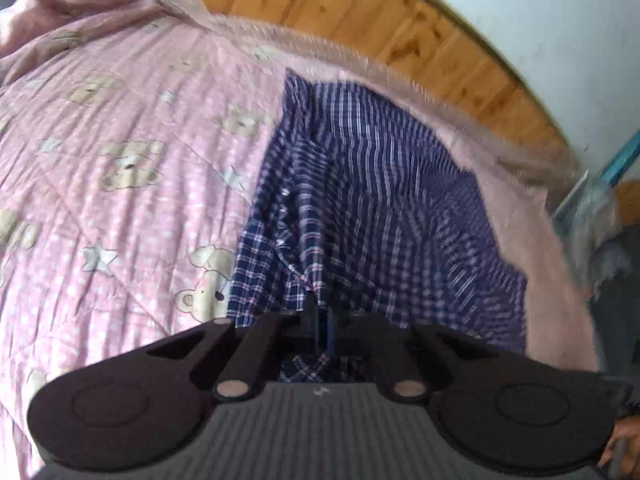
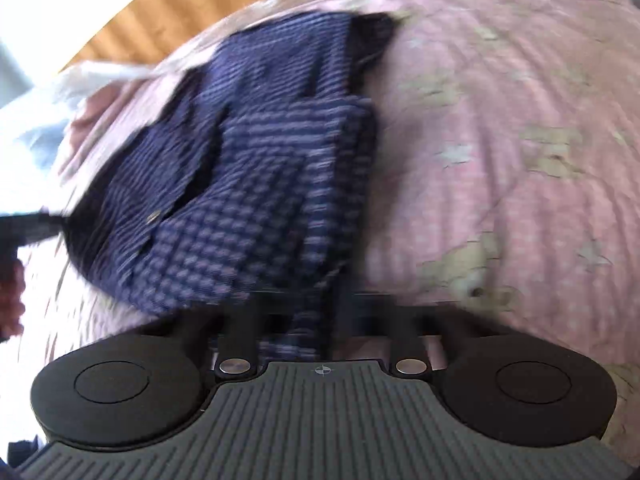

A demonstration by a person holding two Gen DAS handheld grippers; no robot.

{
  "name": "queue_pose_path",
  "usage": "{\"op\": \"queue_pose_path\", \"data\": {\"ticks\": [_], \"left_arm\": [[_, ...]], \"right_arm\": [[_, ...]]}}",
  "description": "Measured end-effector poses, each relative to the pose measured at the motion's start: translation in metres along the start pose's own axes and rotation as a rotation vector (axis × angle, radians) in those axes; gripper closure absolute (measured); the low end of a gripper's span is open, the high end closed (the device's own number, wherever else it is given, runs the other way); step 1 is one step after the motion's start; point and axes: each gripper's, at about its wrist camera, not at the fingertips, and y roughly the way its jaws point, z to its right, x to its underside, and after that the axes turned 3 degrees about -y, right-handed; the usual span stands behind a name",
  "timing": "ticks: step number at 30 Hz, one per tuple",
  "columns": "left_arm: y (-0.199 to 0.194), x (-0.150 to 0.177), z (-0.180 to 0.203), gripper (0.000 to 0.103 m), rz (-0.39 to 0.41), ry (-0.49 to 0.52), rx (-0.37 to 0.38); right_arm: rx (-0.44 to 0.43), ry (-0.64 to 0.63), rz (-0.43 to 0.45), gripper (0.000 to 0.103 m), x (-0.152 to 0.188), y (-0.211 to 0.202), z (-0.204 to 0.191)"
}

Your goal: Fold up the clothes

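Note:
A navy plaid shirt (image 1: 360,200) with thin pink and white lines lies rumpled on a pink bedspread (image 1: 120,160), near the bed's far edge. My left gripper (image 1: 322,308) is shut on a fold of the shirt and the cloth rises to it in a ridge. In the right wrist view the same shirt (image 2: 260,184) is partly doubled over, a button showing on its placket. My right gripper (image 2: 320,312) is shut on the shirt's near edge. Both views are blurred by motion.
The bedspread (image 2: 500,140) has a teddy bear and star print and a fringed border (image 1: 360,60). A wooden floor (image 1: 400,20) and a pale wall lie beyond the bed. The other gripper and hand (image 2: 12,264) show at the left edge of the right view.

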Motion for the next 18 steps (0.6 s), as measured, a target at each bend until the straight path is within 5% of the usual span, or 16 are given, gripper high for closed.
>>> {"op": "queue_pose_path", "data": {"ticks": [9,13,18], "left_arm": [[0.002,0.029,-0.044,0.095,-0.015,-0.164,0.031],[0.002,0.024,-0.039,0.089,-0.037,-0.096,0.002],[-0.036,0.01,-0.029,0.058,0.129,-0.091,-0.022]], "right_arm": [[0.079,-0.122,-0.05,0.103,-0.005,0.016,-0.017],[0.118,-0.101,-0.08,0.103,-0.007,0.013,-0.01],[0.162,-0.147,0.032,0.091,-0.026,-0.012,-0.027]]}}
